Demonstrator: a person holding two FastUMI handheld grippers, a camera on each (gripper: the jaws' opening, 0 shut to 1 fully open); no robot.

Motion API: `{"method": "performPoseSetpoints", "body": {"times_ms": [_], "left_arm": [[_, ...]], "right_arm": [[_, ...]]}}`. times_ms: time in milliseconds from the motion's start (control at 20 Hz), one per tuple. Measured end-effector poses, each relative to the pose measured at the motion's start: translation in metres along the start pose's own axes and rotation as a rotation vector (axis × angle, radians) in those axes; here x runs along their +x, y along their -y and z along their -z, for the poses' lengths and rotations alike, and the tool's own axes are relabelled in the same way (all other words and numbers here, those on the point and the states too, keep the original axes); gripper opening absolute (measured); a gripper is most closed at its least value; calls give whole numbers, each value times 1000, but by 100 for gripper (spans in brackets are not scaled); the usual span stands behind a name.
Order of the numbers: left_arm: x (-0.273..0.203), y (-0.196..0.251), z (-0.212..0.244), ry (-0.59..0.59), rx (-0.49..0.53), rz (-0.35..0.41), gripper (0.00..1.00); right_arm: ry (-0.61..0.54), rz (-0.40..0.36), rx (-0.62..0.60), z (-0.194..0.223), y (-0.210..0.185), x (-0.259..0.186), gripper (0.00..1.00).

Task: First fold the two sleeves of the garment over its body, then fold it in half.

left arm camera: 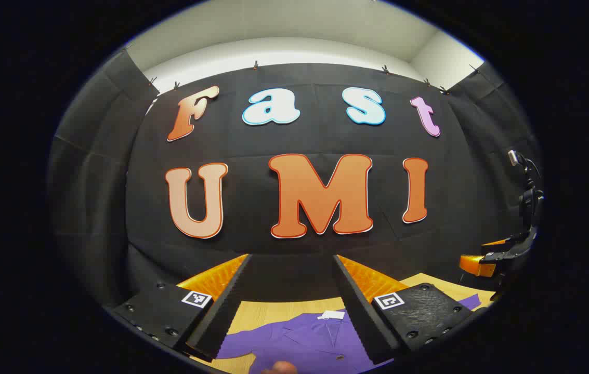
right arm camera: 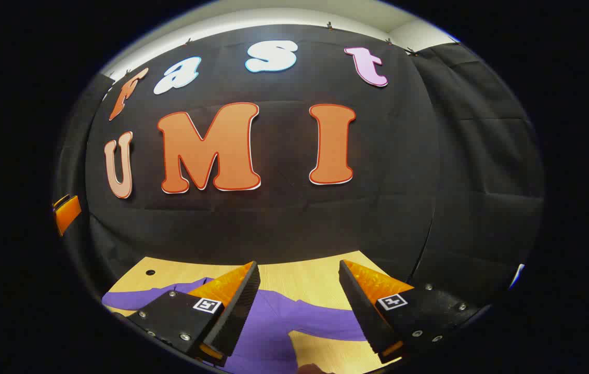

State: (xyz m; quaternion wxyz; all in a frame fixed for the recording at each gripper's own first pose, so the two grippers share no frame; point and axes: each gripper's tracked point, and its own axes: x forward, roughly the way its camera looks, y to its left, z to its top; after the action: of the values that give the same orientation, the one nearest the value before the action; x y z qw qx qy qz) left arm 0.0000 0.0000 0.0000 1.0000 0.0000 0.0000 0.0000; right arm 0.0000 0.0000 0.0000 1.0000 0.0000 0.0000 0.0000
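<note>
A purple garment lies flat on the wooden table, its collar and a white tag facing the wall. My left gripper hovers above the collar area, open, with nothing between its fingers. In the right gripper view the garment spreads below my right gripper, which is also open and holds nothing. One sleeve stretches out to the right under the right finger, and another purple part reaches left. The right gripper also shows at the far right of the left gripper view.
The black cloth wall stands close behind the table's far edge. A small dark hole marks the tabletop near its back left. A fingertip shows at the bottom edge. The left gripper's orange finger peeks in at the far left.
</note>
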Motion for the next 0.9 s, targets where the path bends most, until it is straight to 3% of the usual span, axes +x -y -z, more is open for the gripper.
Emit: {"method": "performPoseSetpoints", "body": {"times_ms": [250, 450, 700, 900], "left_arm": [[2, 6, 2, -7, -25, 8, 98], [2, 7, 3, -9, -27, 12, 98], [3, 1, 4, -9, -16, -19, 98], [1, -4, 6, -13, 19, -22, 96]], "right_arm": [[28, -38, -28, -6, -18, -2, 93], [8, -19, -47, 2, -10, -1, 93], [-12, 19, -46, 13, 5, 3, 93], [-100, 115, -11, 48, 50, 14, 93]]}}
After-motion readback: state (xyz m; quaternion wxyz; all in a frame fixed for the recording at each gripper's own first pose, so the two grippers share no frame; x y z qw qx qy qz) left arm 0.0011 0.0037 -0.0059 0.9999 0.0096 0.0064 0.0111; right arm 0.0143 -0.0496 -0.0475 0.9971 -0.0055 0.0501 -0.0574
